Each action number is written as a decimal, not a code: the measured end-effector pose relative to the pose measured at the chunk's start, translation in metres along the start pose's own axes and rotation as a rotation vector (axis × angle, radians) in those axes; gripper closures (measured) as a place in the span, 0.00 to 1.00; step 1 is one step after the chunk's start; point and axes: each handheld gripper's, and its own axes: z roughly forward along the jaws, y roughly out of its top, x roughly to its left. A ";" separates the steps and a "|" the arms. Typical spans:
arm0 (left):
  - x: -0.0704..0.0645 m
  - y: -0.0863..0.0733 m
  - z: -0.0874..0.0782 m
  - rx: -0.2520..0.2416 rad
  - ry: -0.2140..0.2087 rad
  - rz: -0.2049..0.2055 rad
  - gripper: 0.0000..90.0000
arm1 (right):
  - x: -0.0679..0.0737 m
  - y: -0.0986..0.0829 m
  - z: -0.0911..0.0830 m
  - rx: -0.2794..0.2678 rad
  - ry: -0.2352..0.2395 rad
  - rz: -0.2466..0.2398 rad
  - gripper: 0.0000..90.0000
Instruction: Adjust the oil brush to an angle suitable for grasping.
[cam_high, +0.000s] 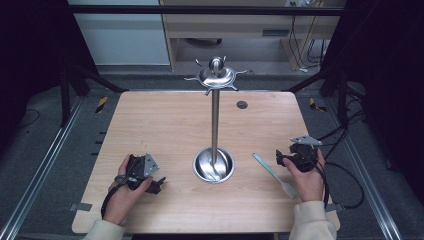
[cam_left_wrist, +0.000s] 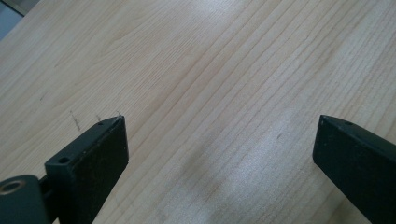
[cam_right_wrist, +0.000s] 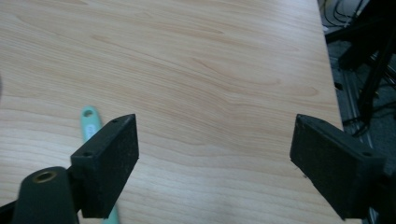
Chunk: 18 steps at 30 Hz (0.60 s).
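A light wooden table (cam_high: 165, 125) stands on a grey floor, with dark frame rails along both sides and pale cabinets and loose cables at the far end, toward 12 o'clock. Near the table's centre a shiny metal stand (cam_high: 215, 125) rises from a round dished base (cam_high: 214, 165); its upright pole ends in a disc with short hooks sticking out all round. A small dark round spot (cam_high: 242, 105) marks the tabletop at about 1 o'clock from the stand's base.

At about 4 o'clock from the base lies a pale green spatula (cam_high: 274, 175), flat on the wood, its handle end toward the stand and its broader end toward the person. In the right gripper view its green handle (cam_right_wrist: 91, 122) shows just beside the left-hand jaw.

The left tool (cam_high: 156, 184) rests at about 8 o'clock from the base, held in the person's left hand (cam_high: 125, 192), its jaws spread wide over bare wood in the left gripper view. The right tool (cam_high: 281, 159) sits at about 3 o'clock, gripped by the right hand (cam_high: 306, 177), just beside the spatula, its jaws likewise spread wide with nothing between them.
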 end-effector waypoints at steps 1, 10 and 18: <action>0.000 0.000 0.000 0.000 0.000 0.000 0.03 | 0.003 0.001 -0.001 0.001 0.011 0.005 0.20; 0.001 -0.001 0.000 0.005 0.007 0.000 0.03 | 0.024 0.023 0.008 0.052 0.101 -0.102 0.41; 0.003 -0.003 0.000 0.008 0.010 -0.009 0.03 | 0.042 0.040 0.029 0.108 0.221 -0.177 0.81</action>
